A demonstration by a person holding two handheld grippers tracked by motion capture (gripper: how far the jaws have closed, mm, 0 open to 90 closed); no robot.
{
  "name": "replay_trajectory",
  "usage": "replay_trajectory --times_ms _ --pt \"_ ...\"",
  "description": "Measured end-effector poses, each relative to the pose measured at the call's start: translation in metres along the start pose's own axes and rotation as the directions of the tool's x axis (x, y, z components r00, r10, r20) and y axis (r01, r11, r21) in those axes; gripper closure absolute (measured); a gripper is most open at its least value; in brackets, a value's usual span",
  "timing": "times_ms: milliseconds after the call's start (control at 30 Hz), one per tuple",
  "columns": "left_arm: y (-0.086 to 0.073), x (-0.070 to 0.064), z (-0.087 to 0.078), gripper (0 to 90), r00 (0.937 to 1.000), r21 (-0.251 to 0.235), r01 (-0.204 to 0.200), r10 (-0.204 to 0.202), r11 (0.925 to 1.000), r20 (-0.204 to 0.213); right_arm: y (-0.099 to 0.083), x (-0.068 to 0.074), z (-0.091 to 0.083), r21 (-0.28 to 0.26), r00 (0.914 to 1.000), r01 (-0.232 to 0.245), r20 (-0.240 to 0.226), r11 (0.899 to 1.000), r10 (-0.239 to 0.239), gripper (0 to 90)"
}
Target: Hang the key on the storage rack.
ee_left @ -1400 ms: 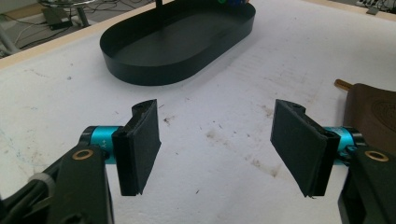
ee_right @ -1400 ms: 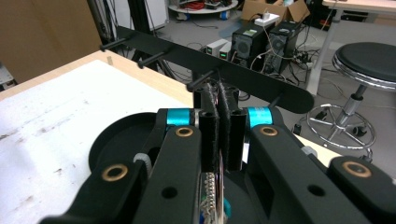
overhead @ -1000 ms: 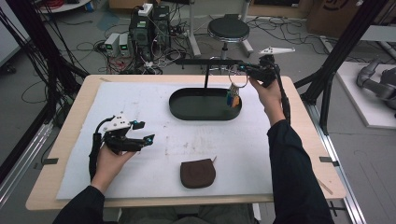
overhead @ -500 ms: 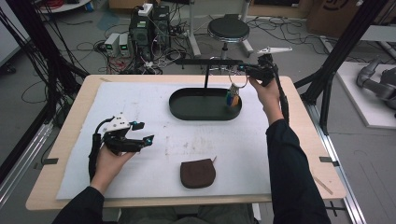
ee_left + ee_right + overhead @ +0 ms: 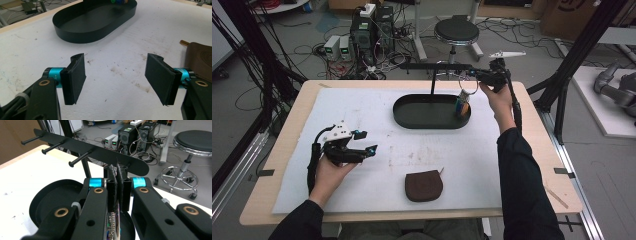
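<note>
Keychain [image 5: 462, 102] dangling over tray [image 5: 412, 116], right gripper [image 5: 472, 76] jaws pinched, arm outstretched

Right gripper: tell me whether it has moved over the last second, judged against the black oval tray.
No. The right gripper hangs at the same spot above the right end of the black oval tray, by the rack, shut on the keychain.

Things on the table

The tray [image 5: 412, 114] sits at the back, with the rack [image 5: 434, 66] standing in it. The keychain [image 5: 462, 105] hangs at the tray's right end, maybe touching it. The pouch [image 5: 424, 185] lies near the front, right of the left gripper [image 5: 368, 142].
</note>
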State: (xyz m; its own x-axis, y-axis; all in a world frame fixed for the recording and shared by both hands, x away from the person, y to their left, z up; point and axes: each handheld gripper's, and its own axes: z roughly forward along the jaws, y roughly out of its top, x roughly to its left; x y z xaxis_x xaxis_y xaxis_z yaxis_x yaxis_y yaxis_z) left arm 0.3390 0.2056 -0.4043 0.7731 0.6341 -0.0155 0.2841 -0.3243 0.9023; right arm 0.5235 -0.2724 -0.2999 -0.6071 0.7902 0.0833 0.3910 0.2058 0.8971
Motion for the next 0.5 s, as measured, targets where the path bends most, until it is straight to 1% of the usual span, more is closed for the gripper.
replay_trajectory --times_ms 133,433,500 --pt "-0.0002 -0.0002 -0.0003 32.7 1.0000 -0.001 -0.001 0.001 1.0000 -0.001 -0.0014 -0.0016 0.0020 0.011 1.0000 -0.002 0.001 1.000 0.002 88.1" --pt "-0.0008 -0.0002 -0.0015 32.7 1.0000 0.000 -0.001 0.001 1.0000 0.000 -0.0023 -0.0018 0.0044 0.009 1.0000 -0.005 0.001 1.000 0.005 88.0" --pt "-0.0012 -0.0001 -0.0016 32.7 1.0000 0.001 -0.001 0.001 1.0000 0.001 -0.0027 -0.0023 0.0045 0.008 0.9999 -0.013 -0.003 1.000 0.013 87.8"
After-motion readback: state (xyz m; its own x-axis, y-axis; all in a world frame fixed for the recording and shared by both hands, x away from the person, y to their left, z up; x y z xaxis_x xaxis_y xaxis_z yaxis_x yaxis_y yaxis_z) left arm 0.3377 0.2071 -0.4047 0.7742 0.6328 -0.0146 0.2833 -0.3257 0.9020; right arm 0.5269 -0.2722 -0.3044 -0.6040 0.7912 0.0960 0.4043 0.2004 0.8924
